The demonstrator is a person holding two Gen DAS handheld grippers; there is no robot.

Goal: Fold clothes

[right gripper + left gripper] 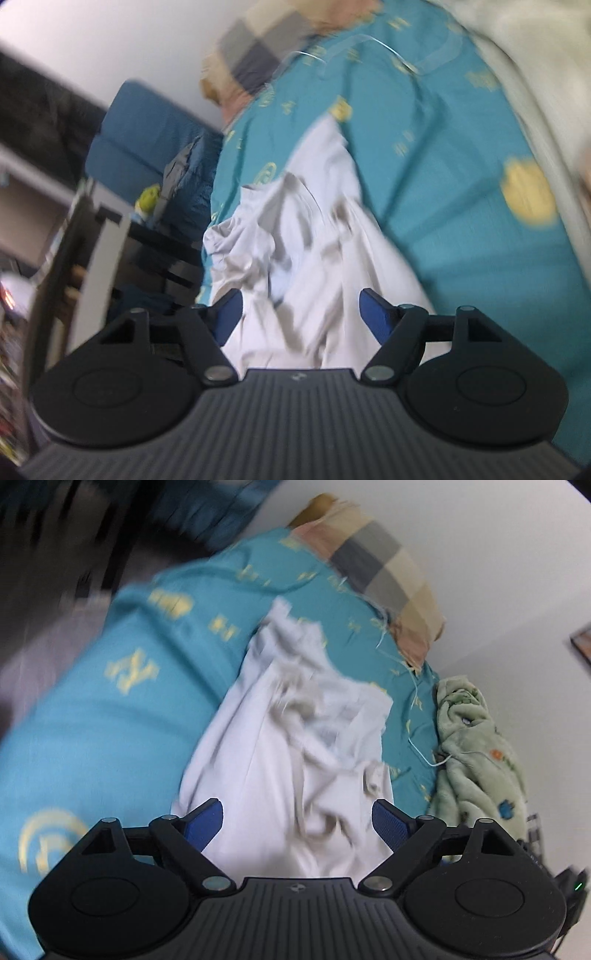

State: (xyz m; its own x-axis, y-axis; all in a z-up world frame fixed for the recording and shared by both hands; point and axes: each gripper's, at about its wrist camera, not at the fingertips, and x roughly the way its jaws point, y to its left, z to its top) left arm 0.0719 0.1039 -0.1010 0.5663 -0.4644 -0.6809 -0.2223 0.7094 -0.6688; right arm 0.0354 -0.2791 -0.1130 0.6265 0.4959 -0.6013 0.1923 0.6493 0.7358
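Observation:
A crumpled white garment (295, 731) lies on a teal bed sheet (110, 701) with yellow prints. My left gripper (297, 819) hovers over its near end, jaws wide apart, nothing between the blue pads (207, 823). In the right wrist view the same white garment (303, 236) runs away from the camera across the teal sheet (443, 177). My right gripper (301, 314) stands open above its near part, and the cloth shows between the blue pads (375, 314) without being pinched. Both views are motion-blurred.
A checked pillow (388, 572) lies at the head of the bed by the white wall. A green fleece blanket (476, 746) is bunched at the bed's right side. Past the bed's left edge stand a blue cushioned seat (140, 147) and dark furniture (155, 251).

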